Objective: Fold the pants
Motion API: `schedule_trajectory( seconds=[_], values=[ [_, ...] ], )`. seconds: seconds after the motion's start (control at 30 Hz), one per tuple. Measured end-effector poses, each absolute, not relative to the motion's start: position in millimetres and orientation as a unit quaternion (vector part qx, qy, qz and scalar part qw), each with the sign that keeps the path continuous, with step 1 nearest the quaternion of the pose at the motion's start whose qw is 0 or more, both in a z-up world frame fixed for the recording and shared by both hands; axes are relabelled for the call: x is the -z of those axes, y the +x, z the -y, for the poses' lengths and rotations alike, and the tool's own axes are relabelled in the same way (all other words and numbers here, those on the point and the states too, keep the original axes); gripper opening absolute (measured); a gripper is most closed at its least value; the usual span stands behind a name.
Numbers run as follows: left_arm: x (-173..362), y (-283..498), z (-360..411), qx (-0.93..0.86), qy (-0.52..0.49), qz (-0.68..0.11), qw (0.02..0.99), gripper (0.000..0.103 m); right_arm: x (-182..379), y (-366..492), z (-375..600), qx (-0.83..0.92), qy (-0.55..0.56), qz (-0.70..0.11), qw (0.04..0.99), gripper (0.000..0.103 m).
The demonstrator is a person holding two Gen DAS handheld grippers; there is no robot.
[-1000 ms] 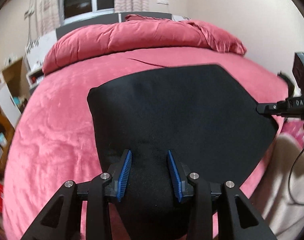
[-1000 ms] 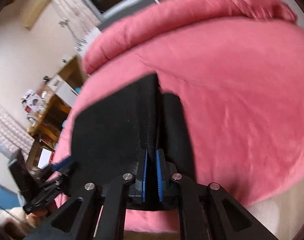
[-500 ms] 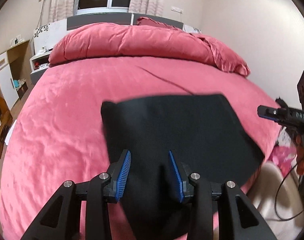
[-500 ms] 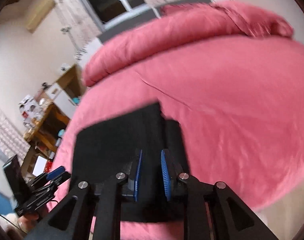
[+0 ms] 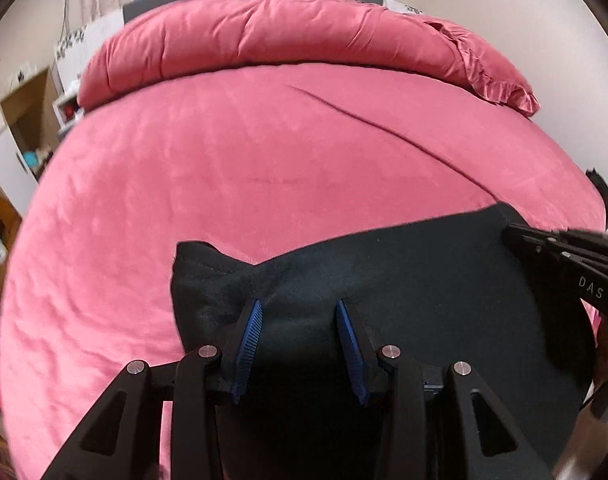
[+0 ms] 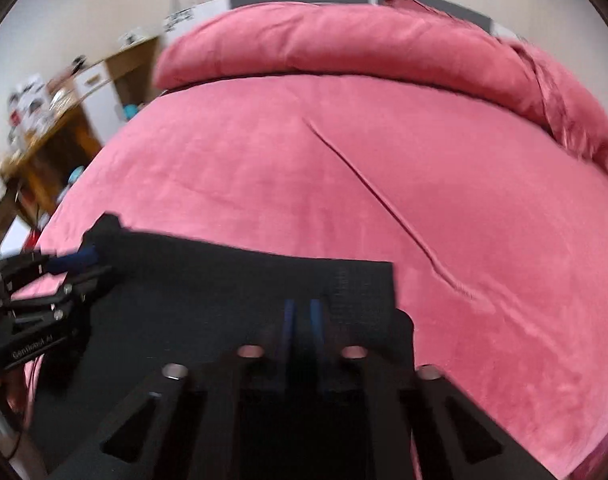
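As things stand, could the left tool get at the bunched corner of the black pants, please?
Probably yes: the left tool already sits over the black pants, and the bunched corner lies just beside its left finger, with only pink bedspread around it.

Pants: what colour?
Plain black pants, no pattern visible, against the pink bedspread. Clearest in the left wrist view.

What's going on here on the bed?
A person is folding black pants on a pink bed, with a handheld gripper in each hand. The left gripper has a thick bunch of the cloth between its jaws at the near edge. The right gripper has just been closing its jaws, and they stand shut on the pants' other near edge.
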State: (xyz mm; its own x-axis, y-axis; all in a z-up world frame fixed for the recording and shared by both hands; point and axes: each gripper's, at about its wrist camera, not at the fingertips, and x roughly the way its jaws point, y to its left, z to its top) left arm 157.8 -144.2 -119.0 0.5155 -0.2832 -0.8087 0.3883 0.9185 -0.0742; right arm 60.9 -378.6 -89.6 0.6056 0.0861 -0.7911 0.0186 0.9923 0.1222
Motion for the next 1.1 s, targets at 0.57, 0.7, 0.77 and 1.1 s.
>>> schedule_trajectory(
  seconds=[0.57,0.7,0.77,1.1],
  values=[
    [96,101,115,0.213,0.026,-0.383,0.899,0.041,70,21,397,-0.014,0.118,-0.367,0.922,0.019],
    [95,67,97,0.237,-0.007,-0.377,0.895,0.041,56,-14,395,-0.023,0.13,-0.357,0.925,0.026],
    [104,55,92,0.24,-0.01,-0.388,0.89,0.041,56,-28,389,-0.02,0.124,-0.369,0.921,0.026],
    [124,27,78,0.245,-0.005,-0.414,0.877,0.048,85,-59,381,0.024,0.075,-0.463,0.883,0.026]
  ],
)
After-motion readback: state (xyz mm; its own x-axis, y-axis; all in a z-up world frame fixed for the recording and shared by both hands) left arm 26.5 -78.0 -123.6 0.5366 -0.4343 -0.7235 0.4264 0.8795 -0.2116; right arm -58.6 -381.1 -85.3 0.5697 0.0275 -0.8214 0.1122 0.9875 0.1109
